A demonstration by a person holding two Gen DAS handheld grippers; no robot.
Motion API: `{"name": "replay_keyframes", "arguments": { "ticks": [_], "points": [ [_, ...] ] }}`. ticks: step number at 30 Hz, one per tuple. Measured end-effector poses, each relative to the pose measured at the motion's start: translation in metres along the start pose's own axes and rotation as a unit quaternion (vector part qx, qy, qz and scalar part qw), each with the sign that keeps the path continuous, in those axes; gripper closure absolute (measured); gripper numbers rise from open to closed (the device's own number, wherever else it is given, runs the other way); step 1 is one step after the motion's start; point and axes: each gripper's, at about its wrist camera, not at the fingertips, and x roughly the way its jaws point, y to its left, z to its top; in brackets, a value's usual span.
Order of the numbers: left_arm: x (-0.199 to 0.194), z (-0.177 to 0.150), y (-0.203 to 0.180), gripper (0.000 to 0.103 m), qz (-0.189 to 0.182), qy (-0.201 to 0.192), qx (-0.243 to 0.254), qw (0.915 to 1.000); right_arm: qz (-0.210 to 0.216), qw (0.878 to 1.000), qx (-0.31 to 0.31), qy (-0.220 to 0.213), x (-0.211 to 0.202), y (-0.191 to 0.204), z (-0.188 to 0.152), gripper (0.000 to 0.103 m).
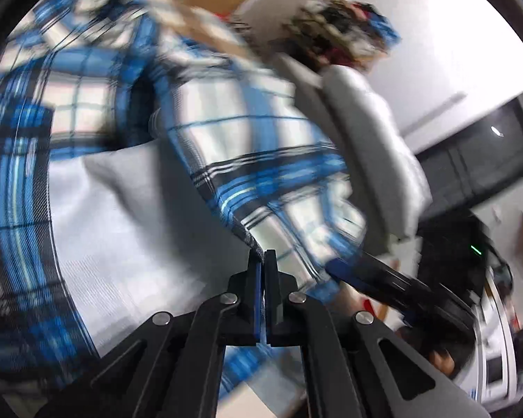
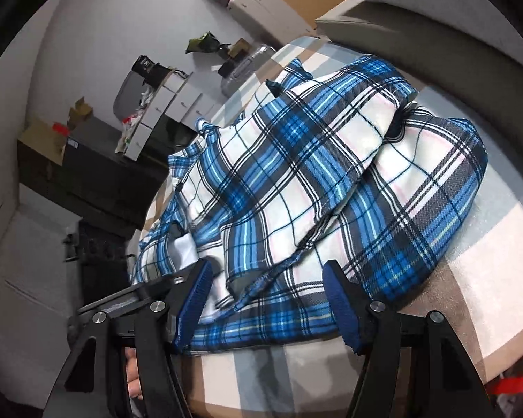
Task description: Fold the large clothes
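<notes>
Checked bedspread (image 2: 453, 268) — rumpled plaid shirt (image 2: 296, 181)

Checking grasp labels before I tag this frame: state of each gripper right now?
Left gripper: closed, pinching an edge of the plaid shirt.
Right gripper: open, jaws straddling the shirt's near hem on the bed, not clamped.

left cam: on my left gripper (image 1: 262, 261), tilted down, very close to the shirt (image 1: 226, 132), blurred | right cam: on my right gripper (image 2: 266, 278), tilted down over the bed (image 2: 470, 271), close | shared: the shirt
</notes>
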Motion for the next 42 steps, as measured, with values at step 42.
{"name": "replay_keyframes", "arguments": {
  "ticks": [42],
  "points": [
    [-0.055,-0.04,0.03,0.103,0.072,-0.002,-0.013,0.9973,0.011,0.987,-0.159,0.014,-0.028,-0.001,0.033,0.049]
  ]
}}
